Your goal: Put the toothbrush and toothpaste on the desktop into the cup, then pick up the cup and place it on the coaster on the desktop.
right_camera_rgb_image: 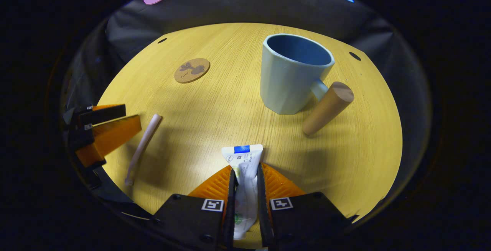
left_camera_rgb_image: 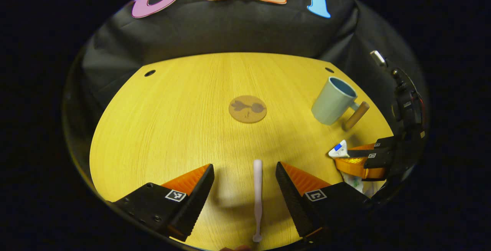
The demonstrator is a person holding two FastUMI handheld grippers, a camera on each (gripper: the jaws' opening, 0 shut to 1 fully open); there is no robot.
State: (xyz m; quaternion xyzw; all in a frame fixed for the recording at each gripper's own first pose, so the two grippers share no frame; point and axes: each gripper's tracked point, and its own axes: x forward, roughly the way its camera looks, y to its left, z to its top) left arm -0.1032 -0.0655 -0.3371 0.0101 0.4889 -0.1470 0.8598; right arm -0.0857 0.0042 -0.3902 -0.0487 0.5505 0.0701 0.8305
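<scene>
Round yellow wood-grain desktop (right_camera_rgb_image: 199, 128). Pale blue faceted cup (right_camera_rgb_image: 291, 74) with a cylindrical wooden handle stands upright at far right, empty. Round brown cork coaster (left_camera_rgb_image: 247, 109) lies mid-table, well apart from the cup. Right gripper (right_camera_rgb_image: 245, 178) is clamped on the white toothpaste tube (right_camera_rgb_image: 244, 163). Left gripper (left_camera_rgb_image: 245, 174) is spread wide, straddling the slim white toothbrush (left_camera_rgb_image: 257, 197), which lies flat on the desktop, untouched.

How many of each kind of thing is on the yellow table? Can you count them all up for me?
Toothbrush: 1
Toothpaste tube: 1
Cup: 1
Coaster: 1
Total: 4
</scene>
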